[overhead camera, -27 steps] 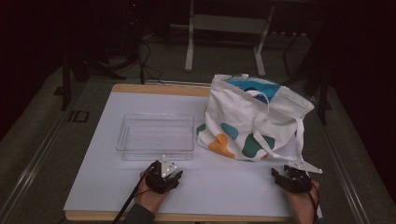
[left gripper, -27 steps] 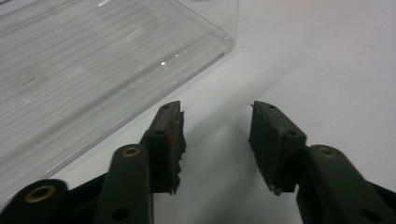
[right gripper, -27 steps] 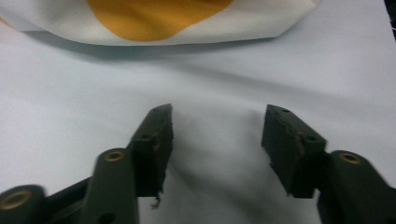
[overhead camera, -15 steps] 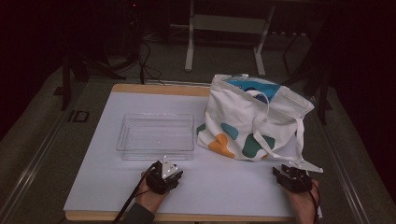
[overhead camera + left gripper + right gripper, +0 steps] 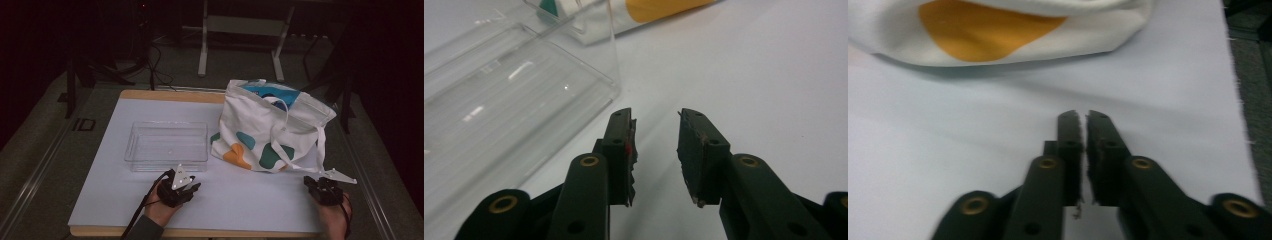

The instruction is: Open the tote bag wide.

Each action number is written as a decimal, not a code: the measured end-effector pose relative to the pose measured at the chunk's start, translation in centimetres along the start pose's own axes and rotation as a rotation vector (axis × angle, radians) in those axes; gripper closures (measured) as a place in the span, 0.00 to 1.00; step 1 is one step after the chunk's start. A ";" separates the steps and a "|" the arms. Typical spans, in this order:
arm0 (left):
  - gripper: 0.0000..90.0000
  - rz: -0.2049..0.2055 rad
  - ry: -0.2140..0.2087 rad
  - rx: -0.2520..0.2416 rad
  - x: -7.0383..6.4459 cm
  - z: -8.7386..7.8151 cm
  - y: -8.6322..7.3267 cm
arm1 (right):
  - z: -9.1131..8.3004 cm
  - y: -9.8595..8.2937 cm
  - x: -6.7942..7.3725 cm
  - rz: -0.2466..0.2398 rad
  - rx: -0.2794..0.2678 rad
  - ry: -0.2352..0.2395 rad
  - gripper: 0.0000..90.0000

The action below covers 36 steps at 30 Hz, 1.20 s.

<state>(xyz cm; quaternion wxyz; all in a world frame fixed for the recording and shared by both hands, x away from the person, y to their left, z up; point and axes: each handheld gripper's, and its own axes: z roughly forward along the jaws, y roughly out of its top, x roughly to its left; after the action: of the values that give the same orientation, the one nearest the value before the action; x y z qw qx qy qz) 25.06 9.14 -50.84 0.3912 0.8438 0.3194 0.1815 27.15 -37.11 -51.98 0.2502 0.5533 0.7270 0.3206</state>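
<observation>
1. The left gripper (image 5: 192, 187) is resting low at the near edge of the table (image 5: 250, 205), held in the person's left hand (image 5: 161, 211), and pointing toward the near right corner of the clear tray (image 5: 167, 146).
2. The right gripper (image 5: 311, 182) is sitting near the table's right near corner, held in the right hand (image 5: 333, 220), just in front of the tote bag (image 5: 270, 125).
3. The left gripper view is showing the left gripper (image 5: 655, 135) released, its jaws parted with bare table between them, and the tray's corner (image 5: 524, 90) lying just beside the left jaw without touching it.
4. The right gripper view is showing the right gripper (image 5: 1084, 117) clenched, its jaws almost meeting with nothing between them, and the bag's orange patch (image 5: 983, 30) lying a little ahead.
5. The high view is showing the bag standing open at the far right of the table, something blue (image 5: 272, 92) inside its mouth, its straps (image 5: 320, 145) hanging down the front.
6. The tray is lying left of the bag, close beside it.
7. A dark floor, cables (image 5: 155, 65) and a metal stand (image 5: 240, 30) are lying beyond the table.
</observation>
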 end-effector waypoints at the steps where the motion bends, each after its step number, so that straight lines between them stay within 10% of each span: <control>1: 0.76 -0.001 -0.013 -0.010 0.1 -0.2 0.2 | -0.2 0.2 -0.2 -0.008 0.004 -0.011 0.97; 13: 0.77 -0.029 -0.078 -0.094 1.1 -2.0 2.9 | -1.7 3.2 -2.7 0.012 -0.038 -0.031 0.92; 27: 0.75 0.121 -0.003 -0.094 2.9 -2.0 6.2 | -1.7 6.7 -4.0 0.048 -0.056 -0.039 0.88; 36: 0.76 0.093 -0.038 -0.105 4.8 -0.9 7.9 | -0.4 9.0 -5.0 0.140 -0.078 0.049 0.73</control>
<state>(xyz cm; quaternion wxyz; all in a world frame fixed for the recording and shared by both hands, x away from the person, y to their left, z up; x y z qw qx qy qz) 31.23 8.99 -43.86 0.4318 0.8395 0.2624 0.2000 33.99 -40.40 -44.94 0.2306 0.5844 0.6795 0.3788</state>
